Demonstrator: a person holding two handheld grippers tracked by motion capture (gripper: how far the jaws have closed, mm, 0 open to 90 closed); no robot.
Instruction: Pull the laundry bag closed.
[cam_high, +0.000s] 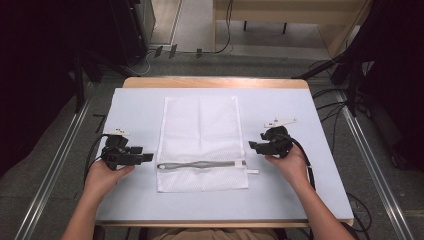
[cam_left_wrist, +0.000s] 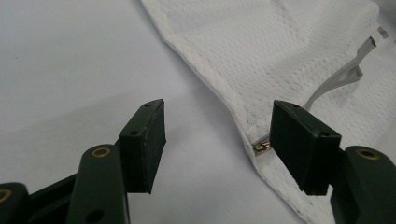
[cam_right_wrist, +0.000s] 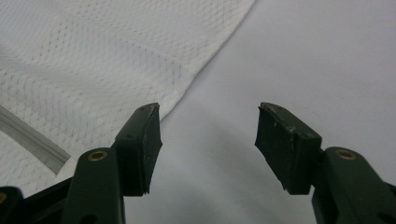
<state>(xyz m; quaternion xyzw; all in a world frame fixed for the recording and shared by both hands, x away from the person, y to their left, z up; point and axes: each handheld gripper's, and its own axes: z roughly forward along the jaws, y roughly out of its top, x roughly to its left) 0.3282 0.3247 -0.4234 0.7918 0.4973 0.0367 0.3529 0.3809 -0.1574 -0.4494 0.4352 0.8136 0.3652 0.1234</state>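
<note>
While both hands rest low on the pale grey-blue desk (cam_high: 135, 107), the flat white mesh laundry bag (cam_high: 200, 130) lies at centre frame in the high view, long side running away from the person, w/ a grey zipper strip (cam_high: 200, 164) crossing it near its lower end. A small white pull tab (cam_high: 252, 171) sticks out at the strip's right end, just past the bag's edge.

Left gripper (cam_high: 145, 157) sits at lower left of the frame, pointing right toward the bag's left edge, near the zipper's left end but apart from it. In the left gripper view its fingers (cam_left_wrist: 144, 140) stand wide apart w/ nothing clamped; the bag's hemmed edge (cam_left_wrist: 219, 93) runs diagonally between them, and a small metal bit (cam_left_wrist: 262, 146), prob. the zipper's end stop, shows right next to the right-hand finger. Whether that finger touches the cloth can't be told from this angle.

Right gripper (cam_high: 256, 146) sits at right of centre, pointing left at the bag's right edge, slightly above the pull tab. In the right gripper view its fingers (cam_right_wrist: 142, 140) are also spread, nothing between them but bare desk; the bag's corner (cam_right_wrist: 187, 93) fills the upper left, its edge ending just by the left-hand finger, grey strip at far left.
</note>
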